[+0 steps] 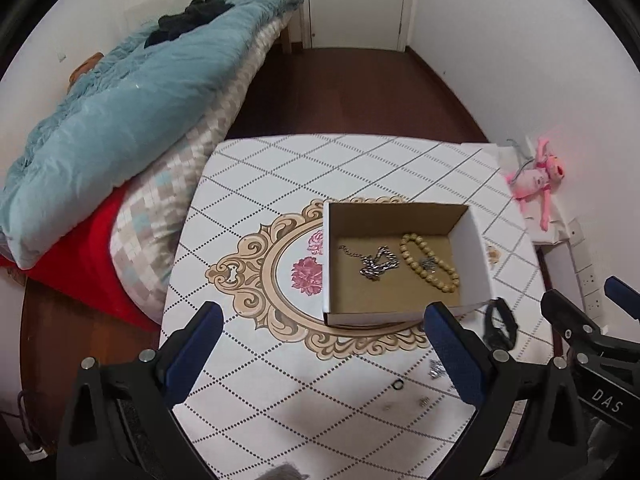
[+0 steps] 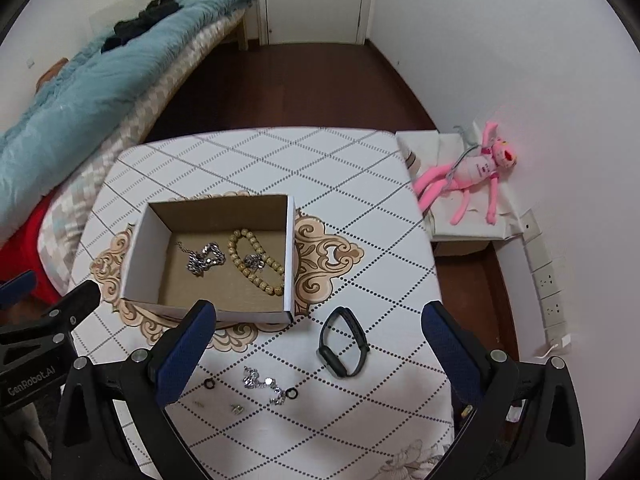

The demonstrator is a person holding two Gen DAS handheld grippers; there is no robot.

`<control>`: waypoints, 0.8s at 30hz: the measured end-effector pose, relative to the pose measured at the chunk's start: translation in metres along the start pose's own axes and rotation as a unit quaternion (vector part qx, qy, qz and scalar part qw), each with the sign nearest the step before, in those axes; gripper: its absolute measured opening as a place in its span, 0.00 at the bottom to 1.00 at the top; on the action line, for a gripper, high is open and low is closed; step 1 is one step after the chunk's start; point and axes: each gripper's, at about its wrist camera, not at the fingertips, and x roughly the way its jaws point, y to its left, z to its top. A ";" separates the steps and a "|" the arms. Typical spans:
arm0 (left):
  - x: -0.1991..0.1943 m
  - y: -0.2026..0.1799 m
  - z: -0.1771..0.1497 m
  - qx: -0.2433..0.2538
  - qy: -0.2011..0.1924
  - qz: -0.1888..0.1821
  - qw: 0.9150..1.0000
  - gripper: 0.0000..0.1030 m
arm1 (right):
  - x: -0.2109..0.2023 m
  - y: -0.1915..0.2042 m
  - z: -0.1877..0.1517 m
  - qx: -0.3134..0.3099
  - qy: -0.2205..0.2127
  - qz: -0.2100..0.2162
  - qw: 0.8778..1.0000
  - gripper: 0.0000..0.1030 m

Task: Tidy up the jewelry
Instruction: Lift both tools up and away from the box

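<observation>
Left wrist view: your left gripper (image 1: 320,352) hangs spread and empty before the cardboard box (image 1: 476,236), which already collects a silver chain (image 1: 374,264) and a beaded bracelet (image 1: 430,262).

Right wrist view: your right gripper (image 2: 320,350), equally wide and empty, frames the loose pieces left on the tablecloth (image 2: 260,160): a black watch band (image 2: 343,342) and small crystal trinkets (image 2: 264,386).

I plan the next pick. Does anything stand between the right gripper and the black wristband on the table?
Nothing visible does. The right gripper is open and empty, and the black wristband lies on bare tablecloth between its fingers, apart from the cardboard box.
</observation>
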 end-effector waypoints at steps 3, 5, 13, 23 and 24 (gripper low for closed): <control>-0.018 0.000 -0.002 0.000 -0.013 -0.004 1.000 1.00 | -0.021 -0.003 -0.004 0.005 -0.021 0.000 1.000 1.00; -0.030 0.000 -0.003 0.001 -0.022 -0.003 1.000 1.00 | -0.032 -0.006 -0.006 0.009 -0.030 0.000 1.000 1.00; -0.063 -0.001 -0.010 0.002 -0.046 -0.001 0.999 1.00 | -0.082 -0.015 -0.014 0.018 -0.069 0.008 0.997 1.00; -0.036 -0.004 -0.031 0.005 -0.026 0.032 0.999 1.00 | -0.059 -0.027 -0.031 0.034 -0.026 0.032 0.999 1.00; -0.027 -0.004 -0.034 0.005 -0.017 0.037 0.999 1.00 | -0.045 -0.030 -0.035 0.036 -0.011 0.039 0.999 1.00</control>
